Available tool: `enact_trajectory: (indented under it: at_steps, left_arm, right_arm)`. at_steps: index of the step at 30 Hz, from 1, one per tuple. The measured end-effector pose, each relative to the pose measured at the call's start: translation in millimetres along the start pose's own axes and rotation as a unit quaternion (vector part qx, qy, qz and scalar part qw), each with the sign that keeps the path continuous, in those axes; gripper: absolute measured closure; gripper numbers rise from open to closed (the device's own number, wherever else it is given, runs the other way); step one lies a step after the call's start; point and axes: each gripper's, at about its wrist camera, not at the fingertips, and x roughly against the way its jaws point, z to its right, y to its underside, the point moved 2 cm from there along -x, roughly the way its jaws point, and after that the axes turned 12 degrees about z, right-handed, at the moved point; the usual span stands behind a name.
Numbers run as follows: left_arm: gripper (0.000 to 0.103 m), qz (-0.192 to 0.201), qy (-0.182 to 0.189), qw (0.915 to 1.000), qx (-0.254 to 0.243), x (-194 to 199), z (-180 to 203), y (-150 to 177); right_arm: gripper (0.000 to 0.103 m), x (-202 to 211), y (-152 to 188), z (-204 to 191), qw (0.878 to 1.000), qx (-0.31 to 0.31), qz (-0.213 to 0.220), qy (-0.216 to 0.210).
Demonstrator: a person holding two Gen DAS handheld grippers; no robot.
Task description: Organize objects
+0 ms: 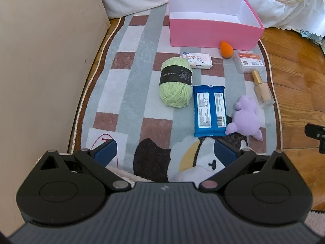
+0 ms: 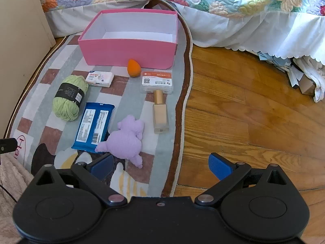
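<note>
An empty pink box (image 1: 213,34) (image 2: 130,53) stands at the far end of a patterned rug (image 1: 134,93) (image 2: 134,93). In front of it lie an orange sponge (image 1: 226,49) (image 2: 133,68), a white tissue pack (image 1: 196,60) (image 2: 99,78), a green yarn ball (image 1: 176,82) (image 2: 70,97), a blue wipes pack (image 1: 210,110) (image 2: 93,125), a purple plush toy (image 1: 245,118) (image 2: 127,138), a foundation bottle (image 1: 262,90) (image 2: 160,111) and a clear case with an orange label (image 1: 248,62) (image 2: 156,82). My left gripper (image 1: 165,152) and right gripper (image 2: 161,165) are both open and hold nothing, hovering short of the objects.
A beige cabinet side (image 1: 46,65) rises at the left. A bed with a floral quilt and white skirt (image 2: 233,20) runs along the back. Wooden floor (image 2: 254,109) lies right of the rug. A fuzzy pink fabric (image 2: 10,174) sits by the near left corner.
</note>
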Motion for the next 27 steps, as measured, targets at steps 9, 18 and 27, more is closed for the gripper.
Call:
enact_trajectory:
  at_steps: [9, 18, 27]
  left_arm:
    - [0.000, 0.000, -0.002, 1.0000, -0.006, -2.0, -2.9, 0.4]
    - [0.000, 0.058, -0.013, 0.9982, -0.003, -1.9, -24.8, -57.3]
    - [0.000, 0.071, 0.035, 0.9966, 0.025, -55.2, -45.4, -104.4]
  right_arm:
    - [0.002, -3.8, 1.3, -1.9, 1.000, 0.003, -0.004, -0.003]
    - [0.006, 15.6, -43.0, -11.0, 0.992, 0.036, 0.119, -0.012]
    - [0.006, -12.0, -92.9, -65.5, 0.974, 0.093, 0.148, -0.146]
